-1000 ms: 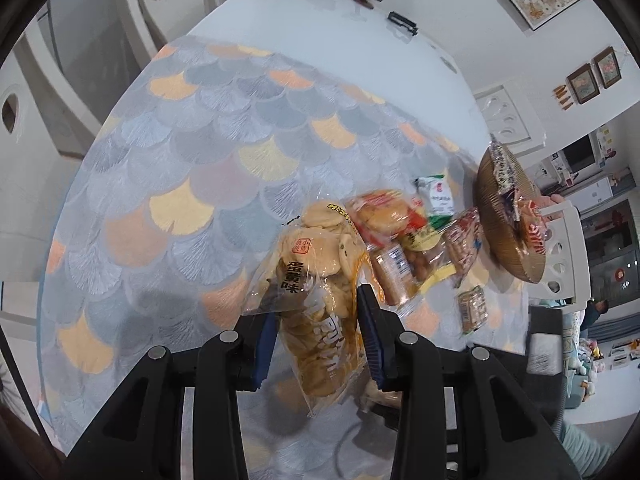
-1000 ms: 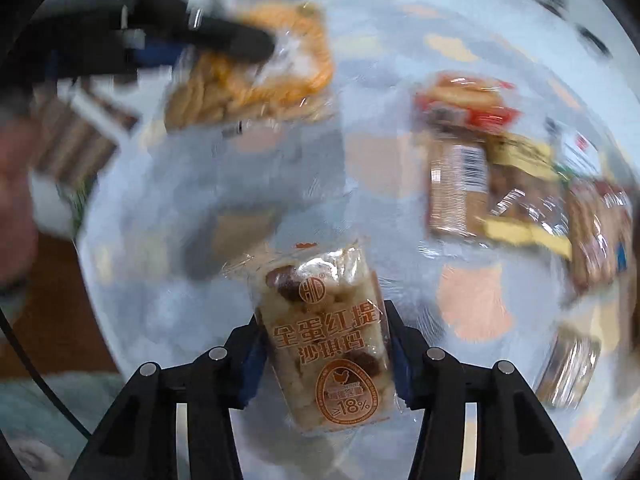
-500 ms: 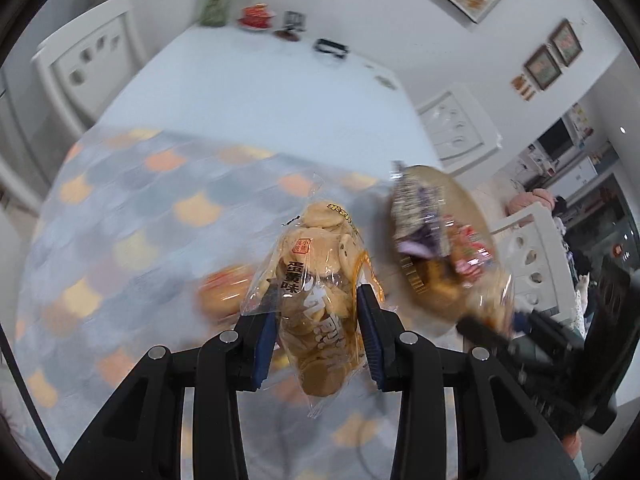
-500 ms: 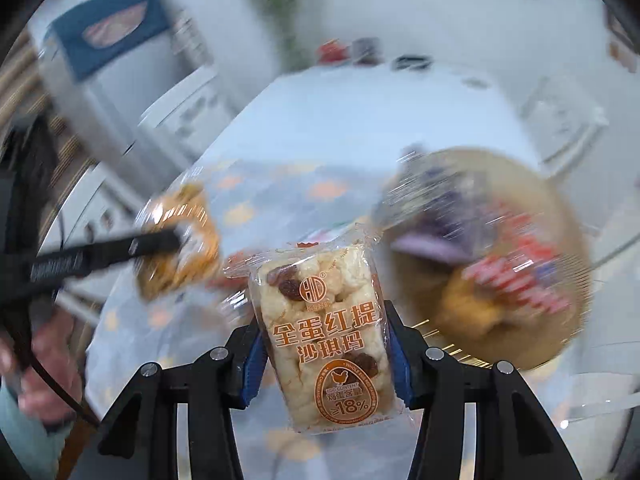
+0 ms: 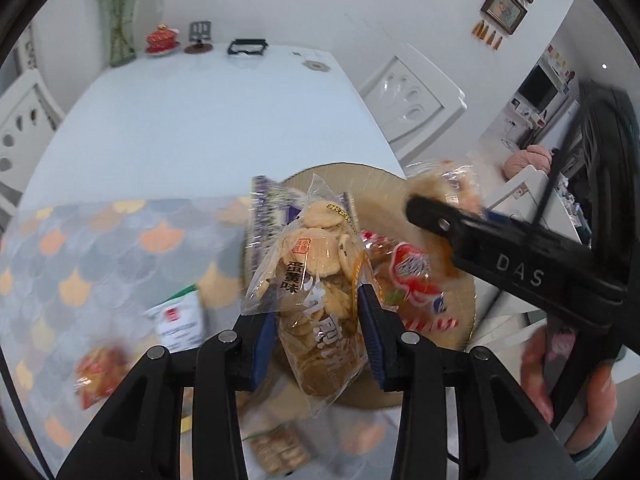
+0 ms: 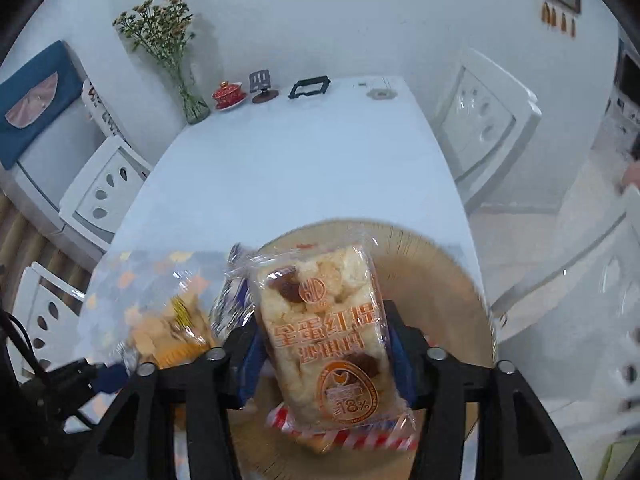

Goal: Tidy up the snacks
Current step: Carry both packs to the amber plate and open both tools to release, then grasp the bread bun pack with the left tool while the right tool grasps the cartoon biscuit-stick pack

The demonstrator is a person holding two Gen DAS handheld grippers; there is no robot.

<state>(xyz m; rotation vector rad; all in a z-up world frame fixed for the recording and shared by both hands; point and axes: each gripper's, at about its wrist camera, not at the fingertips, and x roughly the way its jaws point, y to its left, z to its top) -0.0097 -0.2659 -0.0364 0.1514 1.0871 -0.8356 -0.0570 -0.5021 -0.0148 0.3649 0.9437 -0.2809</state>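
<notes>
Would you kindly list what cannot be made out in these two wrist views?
- Left wrist view: the red packet on the patterned cloth is blurred, so its print is unreadable.
- Left wrist view: the cookie bag hides the tray's centre.
- Right wrist view: the rice-puff pack covers the packets beneath.

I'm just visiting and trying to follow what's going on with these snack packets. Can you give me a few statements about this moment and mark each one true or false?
1. A bag of round biscuits sits between the left gripper fingers. True.
2. The right gripper has nothing between its fingers. False: a wrapped puffed-egg cake with raisins is between them, as the jaws are opening.
3. Both packets hang over a round woven tray. True.
4. The tray is bare. False: a red-and-white packet and a purple packet already lie in it.
5. A vase of flowers stands at the table's far end. True.
</notes>
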